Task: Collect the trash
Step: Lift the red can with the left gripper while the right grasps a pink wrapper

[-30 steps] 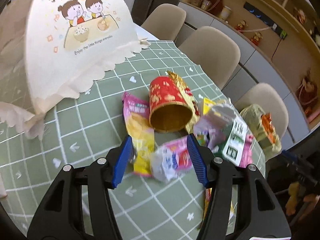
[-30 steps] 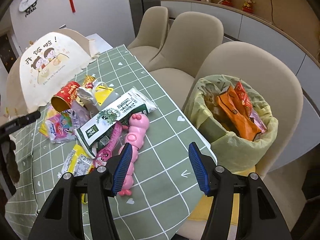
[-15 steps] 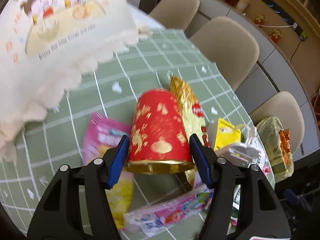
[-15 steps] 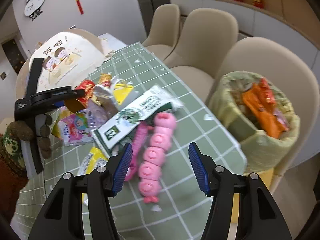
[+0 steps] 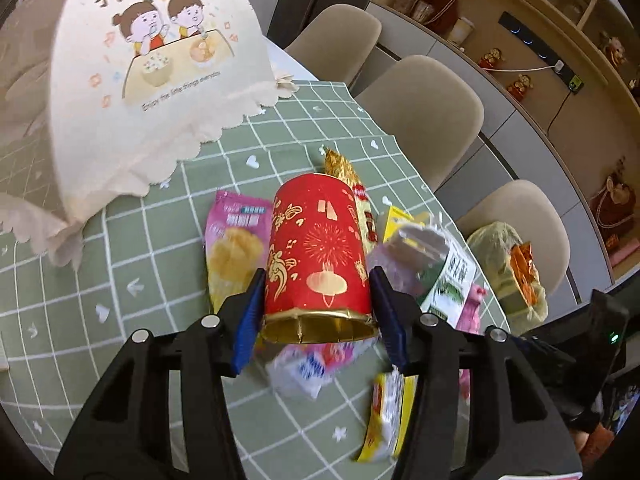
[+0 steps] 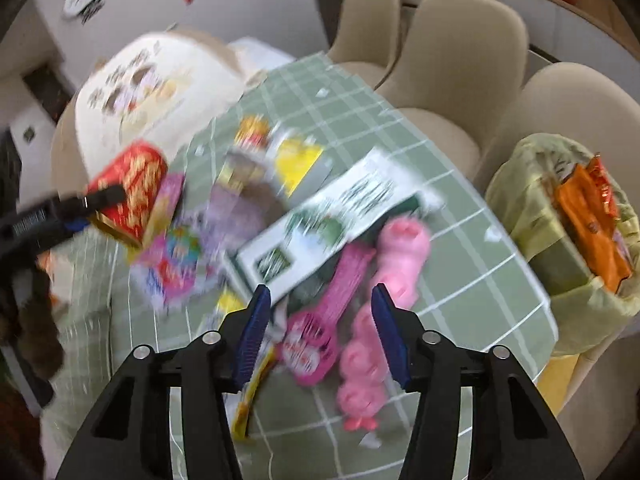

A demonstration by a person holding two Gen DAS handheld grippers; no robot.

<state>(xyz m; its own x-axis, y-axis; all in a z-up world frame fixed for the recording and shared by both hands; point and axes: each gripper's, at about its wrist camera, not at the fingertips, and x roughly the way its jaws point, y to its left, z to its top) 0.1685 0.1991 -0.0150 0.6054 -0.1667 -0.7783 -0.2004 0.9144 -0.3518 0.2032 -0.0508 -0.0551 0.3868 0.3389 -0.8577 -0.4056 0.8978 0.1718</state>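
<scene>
Closing in your left gripper [image 5: 318, 312]: one red and gold paper cup [image 5: 318, 256], on its side, gold rim toward you, blue pads against both flanks. Your right gripper [image 6: 318, 328]: jaws wide but narrowing, nothing pressed between them; below the gap lie a magenta snack wrapper [image 6: 316, 328] and, beside it, a pink caterpillar-shaped toy [image 6: 380, 308]. Items on the green checked tablecloth [image 5: 120, 272] near the cup: pink and yellow snack packet [image 5: 234, 248] to its left; gold wrapper [image 5: 344, 172] behind; green and white carton [image 6: 320, 224] to its right, blurred. Off the table edge, on a beige chair [image 6: 568, 100]: bin lined with a yellow-green bag [image 6: 532, 200], orange wrappers [image 6: 592, 216] inside. Far end of table: cream cartoon-printed food cover [image 5: 156, 76].
</scene>
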